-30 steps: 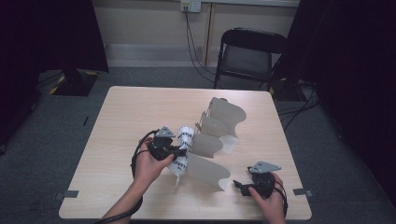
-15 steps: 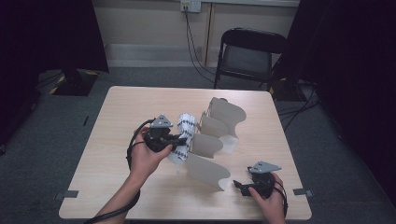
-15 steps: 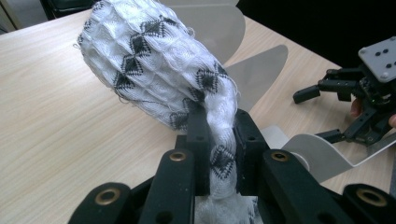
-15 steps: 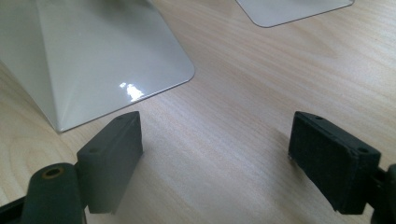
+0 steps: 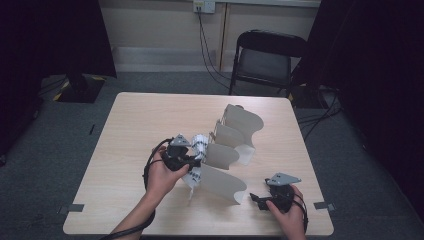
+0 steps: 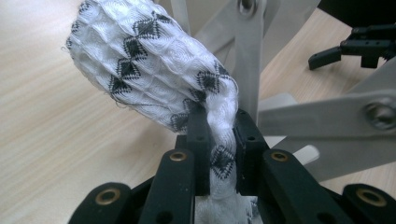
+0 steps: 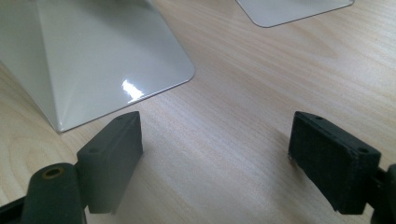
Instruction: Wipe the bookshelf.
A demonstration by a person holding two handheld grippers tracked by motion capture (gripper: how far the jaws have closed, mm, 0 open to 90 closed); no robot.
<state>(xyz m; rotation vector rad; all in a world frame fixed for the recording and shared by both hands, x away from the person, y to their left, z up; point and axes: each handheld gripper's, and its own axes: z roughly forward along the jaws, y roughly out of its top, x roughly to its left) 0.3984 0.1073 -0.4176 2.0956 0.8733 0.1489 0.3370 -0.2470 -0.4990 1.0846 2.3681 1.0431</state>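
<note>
A white knitted cloth with black diamonds (image 5: 200, 143) hangs beside a grey rack of curved plates (image 5: 225, 184) in the middle of the table. My left gripper (image 5: 195, 161) is shut on the cloth. In the left gripper view the two black jaws pinch a fold of the cloth (image 6: 140, 70), and its rolled end stands up ahead of my left gripper (image 6: 219, 140). My right gripper (image 5: 259, 196) rests near the table's front right corner, open with nothing between its fingers (image 7: 114, 149). The rack's nearest plate (image 7: 93, 56) lies just ahead of my right gripper (image 7: 215, 154).
The rack's metal arms (image 6: 247, 56) stand close behind the cloth. Bare wooden table (image 5: 135, 120) stretches to the left and back. A black folding chair (image 5: 265, 60) stands beyond the far edge. The table's front edge is close to the right hand.
Half a second ago the left gripper had carried the cloth up and away to the left; now it is back beside the rack. The right gripper has stayed still.
</note>
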